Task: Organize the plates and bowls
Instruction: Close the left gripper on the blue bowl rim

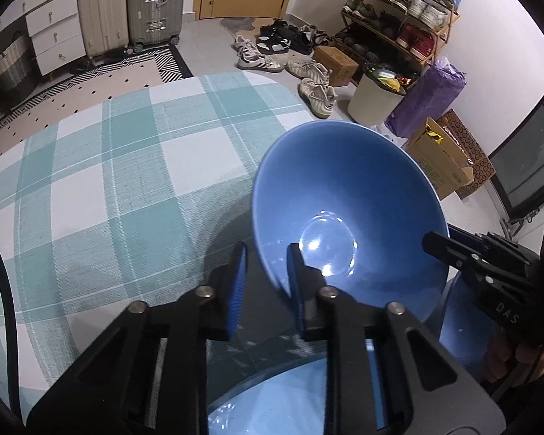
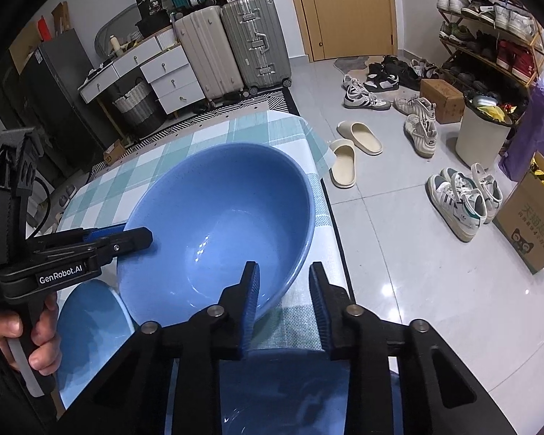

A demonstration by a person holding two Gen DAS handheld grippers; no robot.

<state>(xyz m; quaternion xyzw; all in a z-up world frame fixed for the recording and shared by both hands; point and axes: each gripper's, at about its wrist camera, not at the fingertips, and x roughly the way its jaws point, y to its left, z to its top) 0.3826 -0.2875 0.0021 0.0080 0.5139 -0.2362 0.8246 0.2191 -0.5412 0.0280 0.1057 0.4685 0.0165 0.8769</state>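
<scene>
Two handheld grippers share one load here: a large blue ceramic bowl (image 1: 344,181), tilted and gripped at opposite sides of its rim above a table covered in a teal-and-white checked tablecloth (image 1: 127,181). The left gripper (image 1: 267,248) has drawn narrow over the bowl's near rim, one pad inside the wall and one outside, and the right wrist view shows it clamped there. The right gripper (image 2: 283,268) straddles the opposite rim in the same way, its jaws also close together on the wall, so the bowl appears to be carried by both. Just below and nearer the cameras lie a pale blue glazed dish (image 1: 272,391) and a smaller blue dish (image 2: 90,333) beside the person's left hand (image 2: 36,326). Whether the bowl touches either one cannot be told. The tidying looks only partly done. The blue pieces are gathered at one end of the table, but the big bowl is not yet set down and no finished stack is visible. Placing it, probably with the dishes beneath, seems to be what remains.
</scene>
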